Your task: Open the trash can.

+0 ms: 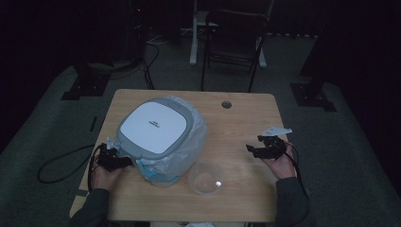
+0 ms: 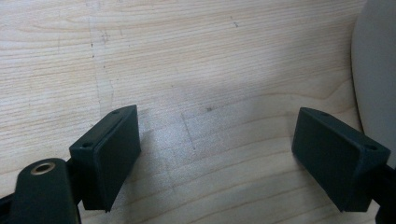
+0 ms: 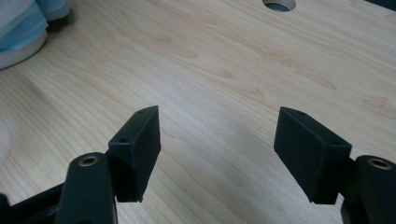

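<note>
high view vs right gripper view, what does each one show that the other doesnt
High view: the whole lidded bin with its white lid, the clear plastic bowl in front of it, the left gripper beside the bin, both hands, and the chair and floor beyond the table.

Right gripper view: a close look along the right gripper, its two black jaws standing wide apart with nothing between them, just bare wood.

Both: the wooden table, its round cable hole, and the pale blue-white bag that lines the bin.
</note>
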Action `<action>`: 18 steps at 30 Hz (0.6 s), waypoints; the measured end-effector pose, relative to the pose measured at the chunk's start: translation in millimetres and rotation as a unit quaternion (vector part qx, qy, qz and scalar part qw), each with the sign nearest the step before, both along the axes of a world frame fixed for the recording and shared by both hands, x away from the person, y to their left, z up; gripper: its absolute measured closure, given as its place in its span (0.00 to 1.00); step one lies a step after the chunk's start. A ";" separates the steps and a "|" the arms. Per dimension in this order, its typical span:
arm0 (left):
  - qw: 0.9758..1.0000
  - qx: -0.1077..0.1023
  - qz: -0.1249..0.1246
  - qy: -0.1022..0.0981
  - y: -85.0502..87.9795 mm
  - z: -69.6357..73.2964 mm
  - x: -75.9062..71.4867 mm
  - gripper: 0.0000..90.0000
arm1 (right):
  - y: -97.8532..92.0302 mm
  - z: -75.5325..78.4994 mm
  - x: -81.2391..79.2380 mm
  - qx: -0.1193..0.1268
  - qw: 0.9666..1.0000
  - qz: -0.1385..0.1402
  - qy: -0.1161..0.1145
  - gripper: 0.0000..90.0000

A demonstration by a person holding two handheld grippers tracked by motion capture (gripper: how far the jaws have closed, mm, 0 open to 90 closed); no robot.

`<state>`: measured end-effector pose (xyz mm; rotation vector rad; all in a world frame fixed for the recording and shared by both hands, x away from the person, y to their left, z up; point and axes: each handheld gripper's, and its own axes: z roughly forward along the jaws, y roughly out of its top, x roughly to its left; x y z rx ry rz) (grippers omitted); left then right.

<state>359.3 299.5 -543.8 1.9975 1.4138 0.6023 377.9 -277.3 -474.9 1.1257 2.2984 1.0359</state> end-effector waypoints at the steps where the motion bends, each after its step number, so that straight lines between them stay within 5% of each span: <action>1: 1.000 0.000 0.000 0.000 0.0 0.0 0.0 0.18 | -0.3 1.0 0.1 0.001 1.000 0.000 -0.001 0.34; 18: 1.000 0.000 0.001 0.000 0.1 0.0 0.0 0.18 | 12.1 23.9 2.8 -0.006 1.000 0.001 -0.023 0.34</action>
